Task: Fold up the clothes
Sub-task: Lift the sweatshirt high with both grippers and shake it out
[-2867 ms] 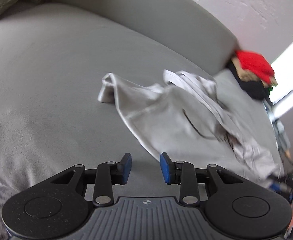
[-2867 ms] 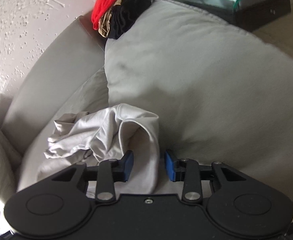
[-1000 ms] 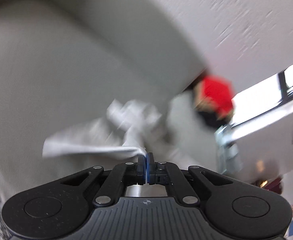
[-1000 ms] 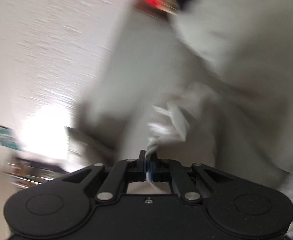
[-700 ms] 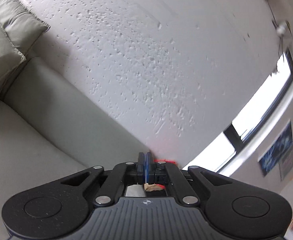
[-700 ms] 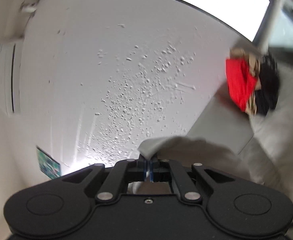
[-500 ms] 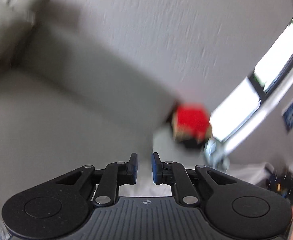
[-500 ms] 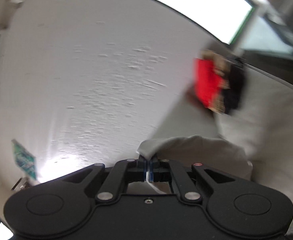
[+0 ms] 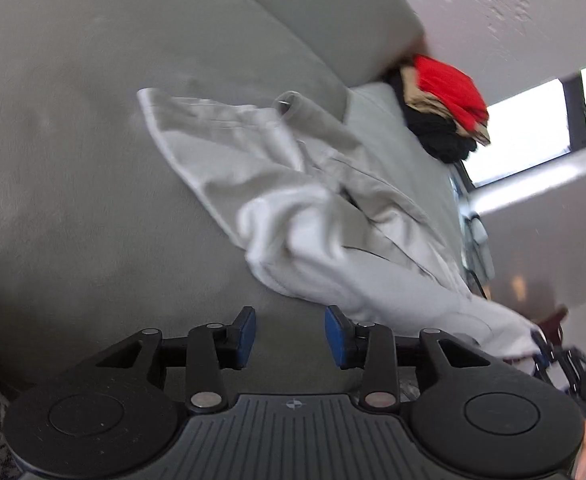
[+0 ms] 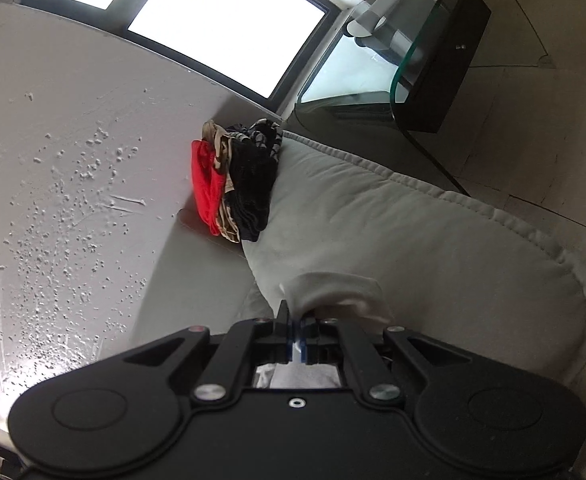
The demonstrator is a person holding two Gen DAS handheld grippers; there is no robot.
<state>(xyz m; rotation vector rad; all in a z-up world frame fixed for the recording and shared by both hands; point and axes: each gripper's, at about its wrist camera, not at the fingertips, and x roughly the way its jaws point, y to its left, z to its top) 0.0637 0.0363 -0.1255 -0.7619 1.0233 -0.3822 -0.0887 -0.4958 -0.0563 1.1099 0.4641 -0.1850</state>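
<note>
- The pale grey crumpled cotton garment [image 9: 293, 204] lies spread across the seat of the light grey fabric sofa [image 9: 73, 160], running from mid-cushion toward the sofa's far right end.
- The left gripper [image 9: 289, 336] hovers just above the sofa seat, near the garment's closest edge. Its blue-padded fingers [image 9: 244, 334] stand apart and are opening; only bare cushion shows between them, no cloth.
- The right gripper [image 10: 294, 330] has its fingers pressed together, pinching a fold of the same pale garment [image 10: 333, 292], which bulges up ahead of the tips over the sofa cushion [image 10: 433, 248].
- A stack of red, tan and black folded clothes [image 10: 233, 188] sits at the sofa's far end, against the white textured wall [image 10: 61, 168].
- A glass-topped table with a black box beneath [image 10: 441, 56] stands beyond that end of the sofa, under the bright window [image 10: 221, 28].
</note>
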